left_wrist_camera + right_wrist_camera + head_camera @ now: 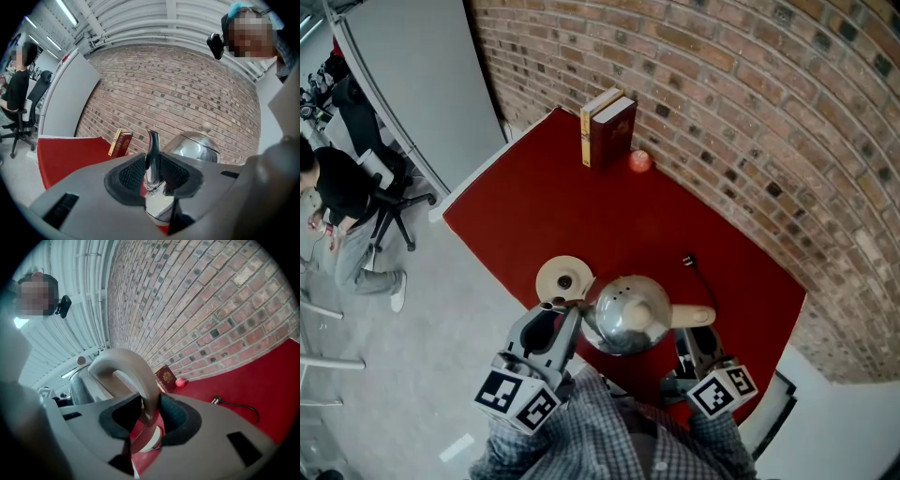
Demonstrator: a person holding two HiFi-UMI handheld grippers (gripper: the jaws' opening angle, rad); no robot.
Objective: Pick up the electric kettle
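While the electric kettle point(626, 314) is off its round base point(564, 278), over the near part of the red table point(581, 206), both tools grip it. The left gripper point(567, 309) has its jaws partly closed on the steel spout point(152, 154). The right gripper point(694, 333) has wider jaws clamped on the beige handle point(140, 380). Books point(607, 127) and a red ball point(639, 161) sit by the brick wall.

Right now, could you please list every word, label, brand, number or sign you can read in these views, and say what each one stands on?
No text can be read in any view.
Dark red book: a gold emblem on the cover, too small and blurred to read.
Left marker cube and right marker cube: black-and-white square patterns only, no letters.
Electric kettle: no label shows.
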